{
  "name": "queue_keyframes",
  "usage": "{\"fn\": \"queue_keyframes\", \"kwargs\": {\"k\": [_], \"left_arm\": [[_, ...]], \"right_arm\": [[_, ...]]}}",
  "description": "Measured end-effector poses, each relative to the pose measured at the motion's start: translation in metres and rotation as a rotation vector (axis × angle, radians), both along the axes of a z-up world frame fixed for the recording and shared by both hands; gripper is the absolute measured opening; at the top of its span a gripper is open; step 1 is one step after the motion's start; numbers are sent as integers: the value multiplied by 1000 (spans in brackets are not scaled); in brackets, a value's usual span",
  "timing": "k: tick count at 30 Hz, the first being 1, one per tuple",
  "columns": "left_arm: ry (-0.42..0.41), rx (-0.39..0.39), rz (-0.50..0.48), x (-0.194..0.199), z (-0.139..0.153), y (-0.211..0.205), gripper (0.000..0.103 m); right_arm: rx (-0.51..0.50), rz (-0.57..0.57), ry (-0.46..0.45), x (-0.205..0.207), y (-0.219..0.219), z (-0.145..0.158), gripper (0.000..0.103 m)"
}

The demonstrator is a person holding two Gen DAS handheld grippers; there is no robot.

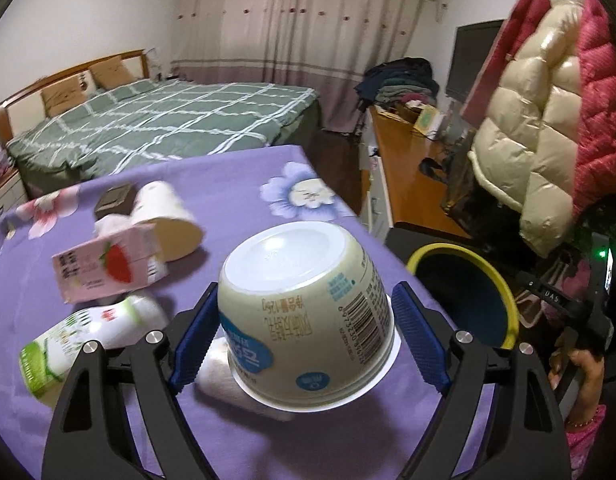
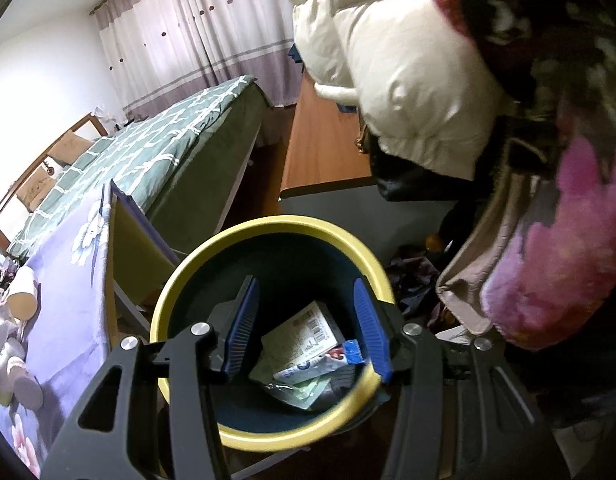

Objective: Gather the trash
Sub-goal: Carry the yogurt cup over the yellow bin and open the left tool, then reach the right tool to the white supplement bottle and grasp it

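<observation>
Left tongs [image 1: 305, 338]: mine, jaws set wide around an upturned yogurt tub [image 1: 308, 300]. The left blue pad appears to lie on the tub wall; a sliver of gap shows at the right pad, so I cannot tell whether the grip is firm.
Tub position: between my left pads, base facing up and away from me, rim flange toward me. It seems to sit clear of the counter [image 1: 235, 176], judging by the shadow beneath.
Tub handling (judgement): thin plastic, empty, so very light. The wall will flex under squeeze. Glossy label, likely slippery. Not fragile, but it can pop out sideways.
Where to hold: across the wall just above the flange, where the rim stiffens it; the taper narrows toward the base, so a higher grip would tend to slide off.
Right tongs [image 2: 303, 324]: jaws half open, nothing between the pads, hanging over the mouth of the bin [image 2: 267, 224].
Bin contents: a carton and some wrappers lie at the bottom, below my right pads.
Bin relative to left tongs: just right of and beyond them, off the counter edge.
Remaining trash: a pink carton [image 1: 107, 268], a paper cup [image 1: 167, 220] and a green-white bottle [image 1: 87, 336], all lying left of and beyond my left tongs.
</observation>
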State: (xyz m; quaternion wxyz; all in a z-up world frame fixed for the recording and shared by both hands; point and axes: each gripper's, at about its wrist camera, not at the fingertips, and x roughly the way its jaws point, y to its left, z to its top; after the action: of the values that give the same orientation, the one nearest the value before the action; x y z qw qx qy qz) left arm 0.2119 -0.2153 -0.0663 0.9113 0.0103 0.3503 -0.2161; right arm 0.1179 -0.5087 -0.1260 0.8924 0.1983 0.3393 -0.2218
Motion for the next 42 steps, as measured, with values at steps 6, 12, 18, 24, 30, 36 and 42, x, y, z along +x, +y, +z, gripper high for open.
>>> {"fn": "queue_keyframes", "kwargs": {"k": [6, 12, 18, 24, 30, 36, 42], "left_arm": [[-8, 22, -98, -4, 4, -53, 84], [-2, 52, -219, -11, -4, -123, 84], [23, 109, -329, -14, -24, -193, 84], [55, 146, -392, -11, -40, -240, 84], [49, 167, -383, -6, -46, -251, 93], [27, 106, -321, -6, -21, -210, 95], [-46, 62, -206, -15, 8, -143, 98]], "right_arm": [[-22, -29, -12, -24, -12, 3, 47], [-20, -69, -28, -45, -30, 4, 47], [-5, -96, -24, -51, -43, -3, 48], [10, -107, -14, -54, -50, -11, 53], [9, -107, -7, -52, -50, -14, 54], [14, -88, -4, -46, -44, -16, 54], [6, -26, 6, -34, -23, -13, 54]]}}
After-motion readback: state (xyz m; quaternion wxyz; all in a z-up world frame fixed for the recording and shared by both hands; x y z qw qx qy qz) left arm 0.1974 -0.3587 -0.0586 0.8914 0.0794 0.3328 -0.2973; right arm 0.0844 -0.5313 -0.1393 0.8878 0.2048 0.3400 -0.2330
